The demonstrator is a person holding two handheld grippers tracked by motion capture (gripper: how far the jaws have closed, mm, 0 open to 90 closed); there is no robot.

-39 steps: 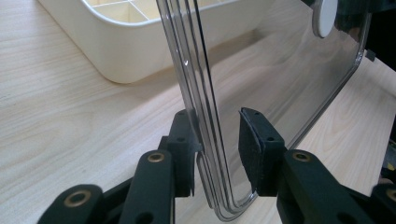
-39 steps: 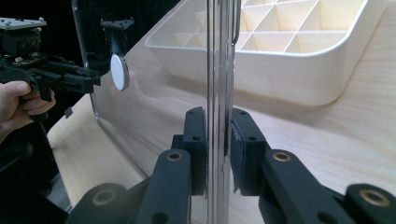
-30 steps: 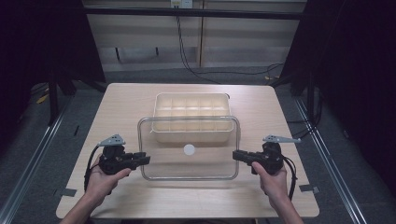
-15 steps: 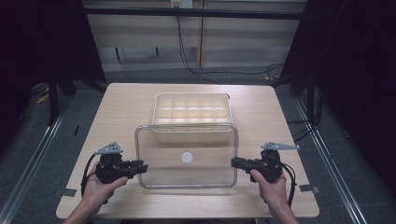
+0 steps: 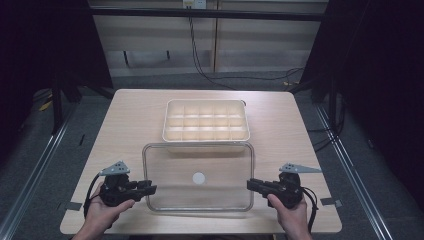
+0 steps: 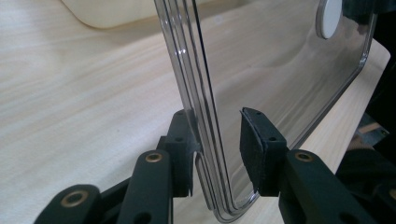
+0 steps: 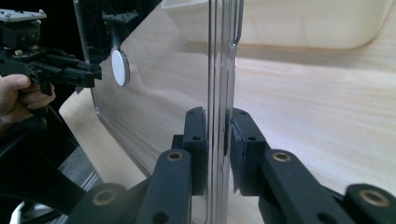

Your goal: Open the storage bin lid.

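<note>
A clear plastic lid (image 5: 200, 155) with a white disc (image 5: 199, 177) at its centre hangs level over the front of the table, held by its two short edges. My left gripper (image 5: 151, 189) is shut on the lid's left rim (image 6: 205, 140), which runs between the pads. At the opposite edge, my right gripper (image 5: 250, 184) is shut on the rim (image 7: 219, 93), with both pads pressed against it. The right gripper view (image 7: 215, 123) also shows the left gripper (image 7: 88, 72) and its hand across the lid. A cream compartment tray (image 5: 206, 120) stands just behind the lid.
The wooden table (image 5: 130, 115) has bare strips left and right of the tray. Its front edge runs close under the hands. Dark frame posts and cables stand beyond the table's far edge.
Both grippers have carried the lid toward the person and slightly lower. Its far edge has come off the tray's front part and now lies at the tray's front edge.
</note>
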